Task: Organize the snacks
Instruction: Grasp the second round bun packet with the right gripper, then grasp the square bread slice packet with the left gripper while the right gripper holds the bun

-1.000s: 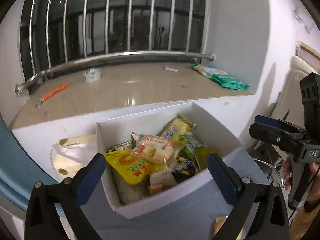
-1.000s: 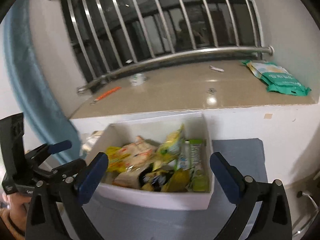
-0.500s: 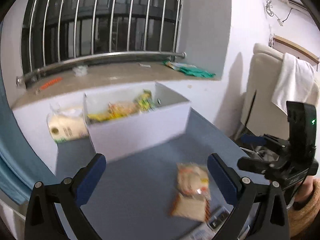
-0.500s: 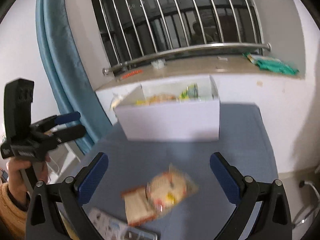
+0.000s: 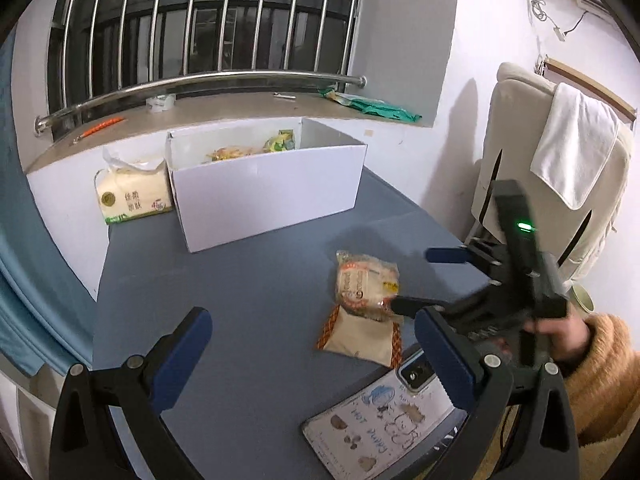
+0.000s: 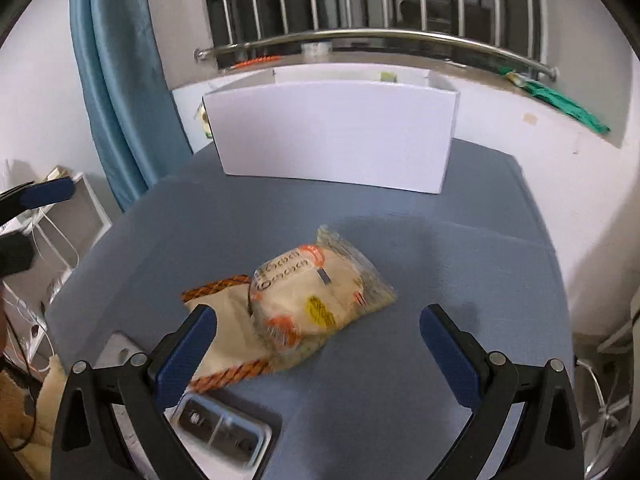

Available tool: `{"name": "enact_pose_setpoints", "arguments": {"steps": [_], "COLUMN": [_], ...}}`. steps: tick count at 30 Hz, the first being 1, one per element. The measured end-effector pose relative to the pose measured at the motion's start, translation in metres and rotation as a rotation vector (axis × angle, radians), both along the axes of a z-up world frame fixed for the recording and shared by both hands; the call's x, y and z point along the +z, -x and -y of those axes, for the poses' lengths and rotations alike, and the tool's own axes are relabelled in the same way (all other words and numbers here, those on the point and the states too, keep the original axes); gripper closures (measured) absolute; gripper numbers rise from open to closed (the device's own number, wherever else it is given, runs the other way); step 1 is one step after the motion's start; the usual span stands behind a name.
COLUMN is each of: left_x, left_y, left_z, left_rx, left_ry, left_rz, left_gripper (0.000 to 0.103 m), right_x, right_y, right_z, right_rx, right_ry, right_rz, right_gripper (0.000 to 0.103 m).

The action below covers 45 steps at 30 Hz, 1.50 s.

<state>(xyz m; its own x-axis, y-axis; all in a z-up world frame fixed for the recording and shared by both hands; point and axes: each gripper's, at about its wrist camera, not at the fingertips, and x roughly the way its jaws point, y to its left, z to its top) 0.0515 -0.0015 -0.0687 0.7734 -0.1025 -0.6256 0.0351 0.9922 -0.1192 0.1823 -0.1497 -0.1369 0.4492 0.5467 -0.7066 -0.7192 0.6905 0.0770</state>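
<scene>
Two snack packets (image 6: pixel 316 304) lie overlapped on the bench (image 6: pixel 440 264), in front of the white box (image 6: pixel 336 136) (already holding several). The soft, light, crinkly film looks slippery; pinching the top packet's puffy middle seems best. The right gripper (image 6: pixel 316 340) hovers spread apart over it; the left gripper (image 5: pixel 312 344) gapes empty

Dim indoor light w/ ceiling lamp reflecting in dark barred window (image 5: pixel 208 28). Soft shadows below it on blue-grey tabletop (image 6: pixel 400 240). Heavy fisheye bend, black corners; slight motion blur on black handheld gripper (image 5: pixel 436 280).
</scene>
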Motion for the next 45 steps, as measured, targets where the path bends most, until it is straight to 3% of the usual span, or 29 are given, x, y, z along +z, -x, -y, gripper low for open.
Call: {"name": "enact_pose_setpoints", "arguments": {"steps": [9,13,16,18,24,29,33,43,44,45], "left_x": [-0.013,-0.019,-0.024,-0.028,-0.047,-0.067,-0.081,-0.102,-0.102,-0.099], "left_y": [0.001,-0.003,-0.008,-0.011,-0.035,-0.065,-0.087,-0.108,-0.109,-0.109], "left_z": [0.000,0.003,0.009,0.012,0.035,0.059,0.061,0.064,0.063,0.064], "left_rx": [-0.011,-0.021,-0.030,-0.044,-0.118,-0.202,-0.211,-0.186,-0.187,-0.191], "left_ry": [0.000,-0.002,-0.020,-0.027,-0.052,-0.104,-0.093,-0.157,-0.160,-0.160], "left_rz": [-0.044,-0.062,-0.081,-0.093,-0.166,-0.229,-0.282,-0.360,-0.361,-0.352], "left_gripper": [0.000,0.000,0.000,0.000,0.000,0.000,0.000,0.000,0.005,0.027], "right_x": [-0.032,-0.034,-0.032,-0.029,-0.001,0.031,0.050,0.047,0.046,0.044], "right_y": [-0.028,-0.036,-0.031,-0.029,-0.023,-0.007,0.009,0.023,0.023,0.023], "right_z": [-0.036,-0.036,-0.037,-0.035,0.000,0.040,0.073,0.097,0.099,0.099], "right_rx": [0.063,0.074,0.081,0.086,0.015,-0.059,-0.105,-0.148,-0.146,-0.147], "right_ry": [0.134,0.126,0.143,0.143,-0.003,-0.079,-0.139,-0.195,-0.195,-0.195], "right_rz": [-0.027,-0.061,-0.015,-0.025,-0.054,-0.002,0.028,0.023,0.021,0.019], "right_gripper": [0.000,0.000,0.018,0.020,0.020,0.020,0.020,0.020,0.020,0.020]}}
